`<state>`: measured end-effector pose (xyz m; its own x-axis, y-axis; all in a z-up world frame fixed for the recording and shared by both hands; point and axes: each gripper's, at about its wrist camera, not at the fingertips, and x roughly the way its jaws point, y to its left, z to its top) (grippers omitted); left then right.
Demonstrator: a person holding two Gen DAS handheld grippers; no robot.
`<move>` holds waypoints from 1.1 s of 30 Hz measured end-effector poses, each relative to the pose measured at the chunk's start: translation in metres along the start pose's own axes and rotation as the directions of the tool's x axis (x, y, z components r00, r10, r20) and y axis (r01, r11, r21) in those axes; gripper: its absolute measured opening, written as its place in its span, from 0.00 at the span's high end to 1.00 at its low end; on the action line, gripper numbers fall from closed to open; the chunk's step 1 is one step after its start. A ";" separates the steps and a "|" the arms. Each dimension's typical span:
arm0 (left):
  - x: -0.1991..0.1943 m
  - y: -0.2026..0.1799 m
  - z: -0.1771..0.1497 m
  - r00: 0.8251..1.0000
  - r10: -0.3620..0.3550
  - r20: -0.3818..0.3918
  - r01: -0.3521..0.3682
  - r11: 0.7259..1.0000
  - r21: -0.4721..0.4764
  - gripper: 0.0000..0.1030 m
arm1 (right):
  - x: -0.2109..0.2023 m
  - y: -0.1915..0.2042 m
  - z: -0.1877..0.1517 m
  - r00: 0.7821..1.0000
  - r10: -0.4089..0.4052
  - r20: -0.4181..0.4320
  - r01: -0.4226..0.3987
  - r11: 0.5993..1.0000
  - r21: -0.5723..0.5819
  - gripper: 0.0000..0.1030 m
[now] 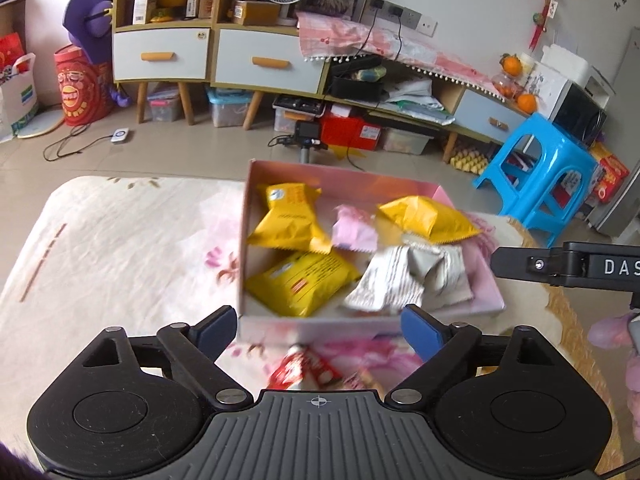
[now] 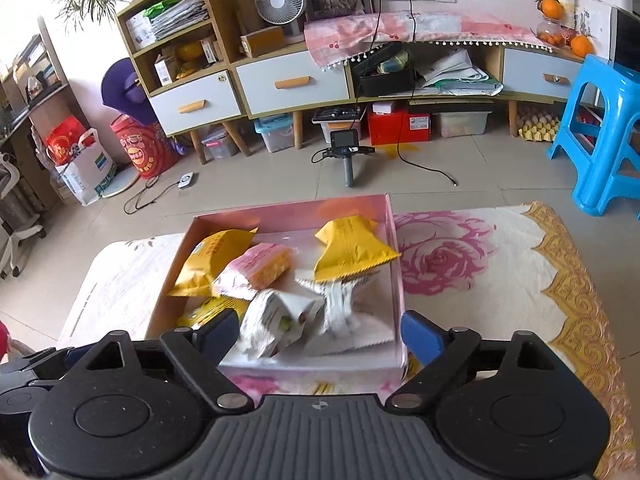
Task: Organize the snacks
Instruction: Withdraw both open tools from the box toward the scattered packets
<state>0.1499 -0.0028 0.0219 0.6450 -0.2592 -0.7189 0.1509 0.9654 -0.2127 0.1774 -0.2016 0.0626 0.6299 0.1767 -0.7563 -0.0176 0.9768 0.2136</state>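
Left wrist view: left claw (image 1: 318, 330) spread wide, blue rubber pads (image 1: 420, 330) apart, nothing between them. Just ahead of the pads sits the pink box (image 1: 304, 326), shallow rectangular cardboard, matte walls, open top. It rests on the table (image 1: 120, 248), which is covered in soft cream cloth with a pink floral print. Inside the box: three yellow packets (image 1: 286, 220), glossy crinkled foil with serrated ends, two along the left side and one at the far right; a small pink packet (image 1: 354, 228) between them; two white packets (image 1: 386, 284) with fine stripes, crumpled, near the front right corner. A red-and-white packet (image 1: 304, 370) lies on the cloth outside the box, just beside its near wall, between the pads and badly blurred. The right claw's black body (image 1: 560, 266) enters from the right edge, beside the box.

Right wrist view: right claw (image 2: 314, 334) also released, pads wide, gripping nothing. The box's near wall lies between the pads; the left pad overlaps a yellow packet in the near left corner, contact unclear. The white packets, puffy pillow shape, sit front and centre. The pink one leans on a yellow packet at the left; another yellow packet stands tilted against the far right. Cloth here shows a big pink rose and a gold scalloped border (image 2: 576, 300). Beyond it: tiled floor (image 2: 480, 168), blue plastic stool (image 2: 600, 128).
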 end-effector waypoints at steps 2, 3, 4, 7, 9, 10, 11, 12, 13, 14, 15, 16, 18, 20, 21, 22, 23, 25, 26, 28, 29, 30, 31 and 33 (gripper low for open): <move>-0.006 0.004 -0.005 1.000 0.014 -0.009 -0.014 1.000 0.014 0.11 | -0.002 0.002 -0.007 1.000 0.007 -0.004 -0.007 1.000 0.004 0.20; -0.009 0.006 -0.007 1.000 0.020 -0.012 -0.020 1.000 0.020 0.11 | -0.003 0.003 -0.009 1.000 0.007 -0.005 -0.007 1.000 0.004 0.19; -0.011 0.008 -0.010 1.000 0.026 -0.013 -0.026 0.999 0.026 0.09 | -0.004 0.005 -0.012 1.000 0.005 -0.006 -0.005 1.000 0.004 0.19; -0.019 0.014 -0.018 0.999 0.046 -0.015 -0.045 0.998 0.045 0.07 | -0.010 0.008 -0.020 1.000 0.006 0.002 -0.006 1.000 0.008 0.18; -0.024 0.019 -0.023 0.998 0.052 -0.016 -0.051 0.997 0.058 0.07 | -0.014 0.011 -0.026 1.000 0.010 0.011 -0.010 1.000 0.013 0.16; -0.026 0.022 -0.027 0.999 0.051 -0.013 -0.050 0.997 0.062 0.06 | -0.016 0.011 -0.030 1.000 0.011 0.018 -0.012 1.000 0.015 0.15; -0.028 0.026 -0.031 0.999 0.052 -0.010 -0.051 0.997 0.064 0.06 | -0.017 0.012 -0.034 1.000 0.012 0.026 -0.012 1.000 0.015 0.15; -0.029 0.029 -0.035 0.998 0.055 -0.011 -0.054 0.996 0.065 0.06 | -0.019 0.013 -0.039 0.999 0.009 0.031 -0.009 1.000 0.014 0.15; -0.030 0.032 -0.040 0.998 0.054 -0.015 -0.053 0.996 0.066 0.06 | -0.021 0.013 -0.042 0.999 0.004 0.037 -0.005 1.000 0.016 0.15; -0.031 0.036 -0.043 0.998 0.051 -0.022 -0.049 0.997 0.067 0.06 | -0.024 0.014 -0.047 0.999 -0.002 0.050 0.001 1.000 0.020 0.15; -0.032 0.040 -0.047 0.999 0.044 -0.030 -0.042 0.997 0.065 0.06 | -0.026 0.014 -0.051 0.998 -0.005 0.063 0.003 1.000 0.020 0.14; -0.033 0.045 -0.050 0.999 0.034 -0.034 -0.032 0.997 0.064 0.06 | -0.028 0.015 -0.054 0.998 -0.006 0.070 0.005 1.000 0.017 0.13; -0.037 0.056 -0.056 0.999 0.024 -0.029 -0.022 0.998 0.059 0.06 | -0.030 0.016 -0.059 0.996 -0.007 0.084 0.006 1.000 0.010 0.12; -0.040 0.066 -0.060 0.999 0.032 -0.010 -0.031 0.998 0.058 0.06 | -0.033 0.016 -0.067 0.995 -0.001 0.103 0.000 1.000 0.006 0.11; -0.041 0.071 -0.063 0.999 0.037 0.000 -0.037 0.997 0.060 0.06 | -0.033 0.016 -0.072 0.994 0.000 0.106 0.001 1.000 -0.001 0.11; -0.041 0.076 -0.064 0.999 0.042 0.008 -0.042 0.997 0.063 0.05 | -0.032 0.017 -0.076 0.995 -0.003 0.103 0.005 1.000 -0.019 0.11; -0.041 0.080 -0.066 0.999 0.046 0.013 -0.046 0.997 0.065 0.05 | -0.032 0.018 -0.079 0.995 -0.005 0.101 0.009 0.999 -0.037 0.11; -0.040 0.088 -0.070 0.999 0.045 0.018 -0.047 0.996 0.070 0.05 | -0.032 0.022 -0.086 0.994 0.003 0.106 0.005 0.997 -0.076 0.11; -0.039 0.091 -0.072 0.999 0.041 0.017 -0.042 0.996 0.073 0.05 | -0.032 0.023 -0.089 0.994 0.011 0.110 -0.001 0.996 -0.093 0.11; -0.038 0.097 -0.076 0.999 0.030 0.017 -0.031 0.996 0.082 0.05 | -0.032 0.027 -0.094 0.993 0.025 0.114 -0.011 0.992 -0.124 0.11; -0.037 0.098 -0.079 0.999 0.027 0.017 -0.029 0.996 0.086 0.05 | -0.032 0.030 -0.098 0.993 0.035 0.116 -0.017 0.989 -0.148 0.11; -0.036 0.100 -0.082 1.000 0.024 0.014 -0.026 0.995 0.093 0.06 | -0.031 0.034 -0.102 0.992 0.044 0.116 -0.024 0.984 -0.175 0.11; -0.035 0.100 -0.085 1.000 0.022 0.007 -0.022 0.995 0.101 0.06 | -0.030 0.037 -0.105 0.992 0.054 0.115 -0.030 0.979 -0.204 0.10; -0.034 0.100 -0.092 1.000 0.016 0.000 -0.016 0.992 0.122 0.06 | -0.027 0.045 -0.112 0.992 0.074 0.103 -0.045 0.964 -0.262 0.10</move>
<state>0.0738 0.0998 -0.0360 0.6474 -0.2435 -0.7222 0.2310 0.9657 -0.1185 0.0729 -0.1488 0.0230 0.7036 0.2350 -0.6706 -0.2488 0.9655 0.0773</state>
